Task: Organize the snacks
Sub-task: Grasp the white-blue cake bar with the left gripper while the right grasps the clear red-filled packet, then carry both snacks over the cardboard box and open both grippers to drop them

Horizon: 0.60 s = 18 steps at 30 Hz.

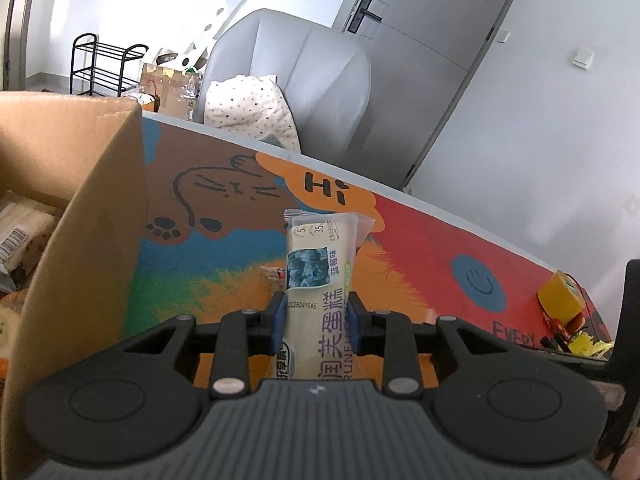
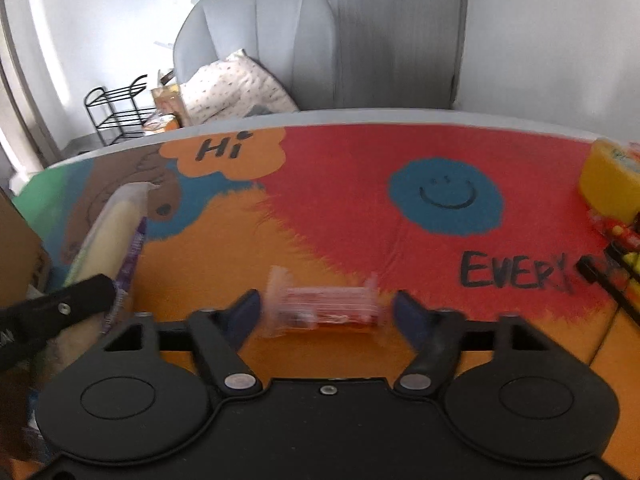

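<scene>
The pale yellow cake bar in its clear plastic wrapper with a blue picture label [image 1: 318, 276] stands upright in the centre of the left wrist view, pinched at its lower middle between the blue pads of the left tool [image 1: 318, 320]. Its sealed top edge rises free above the pads. It looks light and soft: the cake inside would likely crush under a hard squeeze, and the glossy film may slip, so a gentle hold across the filled body suits it better than one on the thin crimped end. In the right wrist view the same bar [image 2: 114, 236] leans at the left edge of the frame.

Low in the centre of that view a small red snack in a clear crinkled wrapper [image 2: 324, 306] lies flat on the table, between the spread fingers of the right tool [image 2: 326, 312], which do not touch it. It is blurred, so its contents cannot be read; it appears light and thin, best taken across its short width at the middle.

The open brown cardboard box [image 1: 92, 240] fills the left side of the left wrist view, with wrapped packets inside. The colourful printed cloth on the table [image 2: 360, 168] spreads beneath everything, and a yellow packet [image 2: 610, 184] sits at the far right.
</scene>
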### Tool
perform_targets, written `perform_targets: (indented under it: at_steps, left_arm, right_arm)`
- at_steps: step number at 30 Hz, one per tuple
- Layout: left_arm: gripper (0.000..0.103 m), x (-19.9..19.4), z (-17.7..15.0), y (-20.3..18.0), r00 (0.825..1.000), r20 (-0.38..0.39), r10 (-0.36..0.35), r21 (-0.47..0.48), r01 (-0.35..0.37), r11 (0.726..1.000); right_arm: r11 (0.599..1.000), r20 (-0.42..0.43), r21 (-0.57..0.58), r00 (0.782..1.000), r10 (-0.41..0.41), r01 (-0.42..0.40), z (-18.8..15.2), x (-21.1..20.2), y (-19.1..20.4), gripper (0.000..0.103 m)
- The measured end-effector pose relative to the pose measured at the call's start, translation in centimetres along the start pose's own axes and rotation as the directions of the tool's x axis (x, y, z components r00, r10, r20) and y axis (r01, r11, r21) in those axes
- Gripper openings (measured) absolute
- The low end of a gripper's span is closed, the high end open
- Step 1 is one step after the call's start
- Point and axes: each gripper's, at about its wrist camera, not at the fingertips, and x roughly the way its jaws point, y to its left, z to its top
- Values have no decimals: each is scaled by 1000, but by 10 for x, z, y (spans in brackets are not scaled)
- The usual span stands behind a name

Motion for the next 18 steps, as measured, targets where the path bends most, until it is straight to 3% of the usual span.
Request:
perform_targets:
  at_steps: [4, 18]
  left_arm:
    - [30, -7, -2, -3, 1000, 3, -8, 5, 8, 1000]
    - [30, -57, -2, -8, 999, 30, -43, 37, 42, 998]
  right_arm:
    - [999, 3, 33, 1000, 24, -24, -4, -9, -8, 49]
    - [996, 107, 45, 992, 72, -77, -15, -78, 1, 49]
